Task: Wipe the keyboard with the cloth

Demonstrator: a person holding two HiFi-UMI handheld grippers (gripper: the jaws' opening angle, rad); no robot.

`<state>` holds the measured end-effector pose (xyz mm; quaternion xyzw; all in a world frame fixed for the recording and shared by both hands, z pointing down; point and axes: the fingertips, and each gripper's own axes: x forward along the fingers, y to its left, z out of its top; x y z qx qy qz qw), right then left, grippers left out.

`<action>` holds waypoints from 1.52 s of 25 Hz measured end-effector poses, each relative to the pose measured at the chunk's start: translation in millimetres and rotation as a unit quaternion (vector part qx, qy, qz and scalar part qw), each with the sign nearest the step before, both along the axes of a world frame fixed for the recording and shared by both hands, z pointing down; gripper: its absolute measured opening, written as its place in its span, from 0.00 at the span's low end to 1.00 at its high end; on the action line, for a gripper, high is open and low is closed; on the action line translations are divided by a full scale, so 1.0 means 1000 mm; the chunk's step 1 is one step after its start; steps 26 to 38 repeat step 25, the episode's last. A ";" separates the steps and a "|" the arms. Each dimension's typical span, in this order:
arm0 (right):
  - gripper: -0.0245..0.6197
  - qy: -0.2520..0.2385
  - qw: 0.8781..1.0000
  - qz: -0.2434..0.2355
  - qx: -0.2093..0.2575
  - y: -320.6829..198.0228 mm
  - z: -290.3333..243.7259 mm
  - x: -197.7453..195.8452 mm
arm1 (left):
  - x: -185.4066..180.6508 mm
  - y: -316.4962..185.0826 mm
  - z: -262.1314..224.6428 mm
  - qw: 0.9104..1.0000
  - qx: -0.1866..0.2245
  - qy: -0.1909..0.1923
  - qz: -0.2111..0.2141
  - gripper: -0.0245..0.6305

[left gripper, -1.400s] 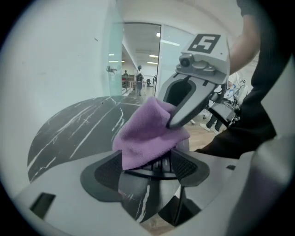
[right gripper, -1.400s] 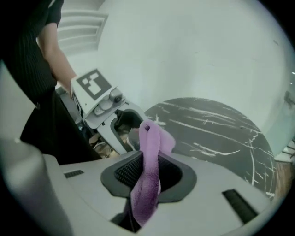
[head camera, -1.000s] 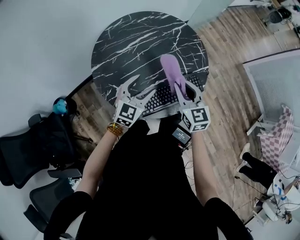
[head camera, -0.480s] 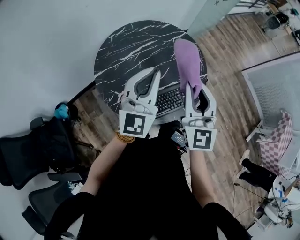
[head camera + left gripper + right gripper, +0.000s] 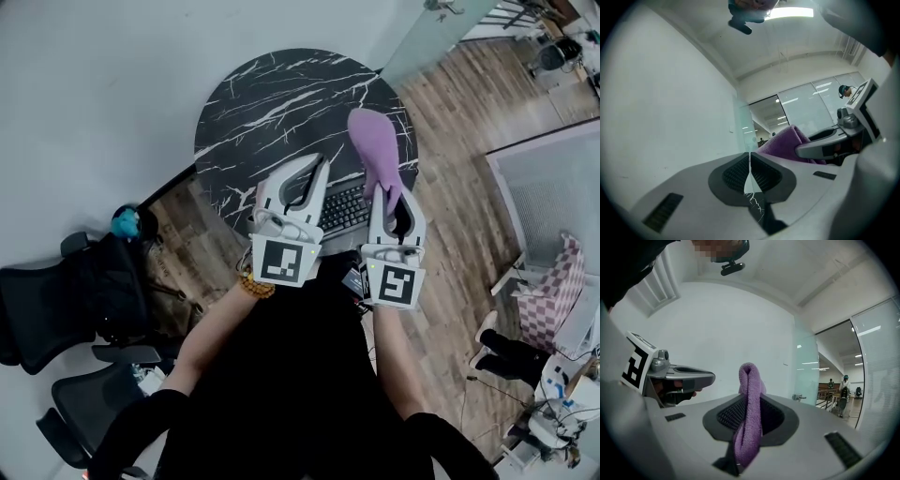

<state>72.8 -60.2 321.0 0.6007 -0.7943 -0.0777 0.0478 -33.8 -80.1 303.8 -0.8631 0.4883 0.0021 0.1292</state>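
Observation:
A black keyboard [image 5: 343, 210] lies at the near edge of the round black marble table [image 5: 253, 103]. My right gripper [image 5: 385, 190] is shut on a folded purple cloth [image 5: 376, 147], which sticks out past the jaws above the keyboard's right end. In the right gripper view the cloth [image 5: 749, 427] is pinched upright between the pads of that gripper [image 5: 751, 397]. My left gripper [image 5: 324, 165] is held up beside it over the keyboard, shut, with nothing in it. In the left gripper view the jaws of the left gripper [image 5: 750, 161] meet, with the cloth [image 5: 785, 143] to the right.
Black office chairs [image 5: 56, 291] stand on the wooden floor at the left, with a blue thing [image 5: 124, 222] near them. A small device with a screen [image 5: 354, 278] hangs below the table's near edge. A checkered seat [image 5: 553, 281] is at the right.
Both grippers have risen towards the camera. The left gripper's jaws, open a second ago, have shut on nothing. The cloth has come up off the keyboard in the right gripper.

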 end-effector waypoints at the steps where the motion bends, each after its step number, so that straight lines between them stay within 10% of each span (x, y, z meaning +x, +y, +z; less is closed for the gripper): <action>1: 0.18 0.003 1.000 0.002 -0.002 0.001 0.002 0.002 | 0.001 0.000 0.001 1.000 -0.002 -0.001 0.001 0.07; 38: 0.18 0.032 0.999 0.001 -0.002 -0.008 0.002 0.004 | 0.010 -0.003 0.015 1.000 -0.011 -0.005 0.018 0.07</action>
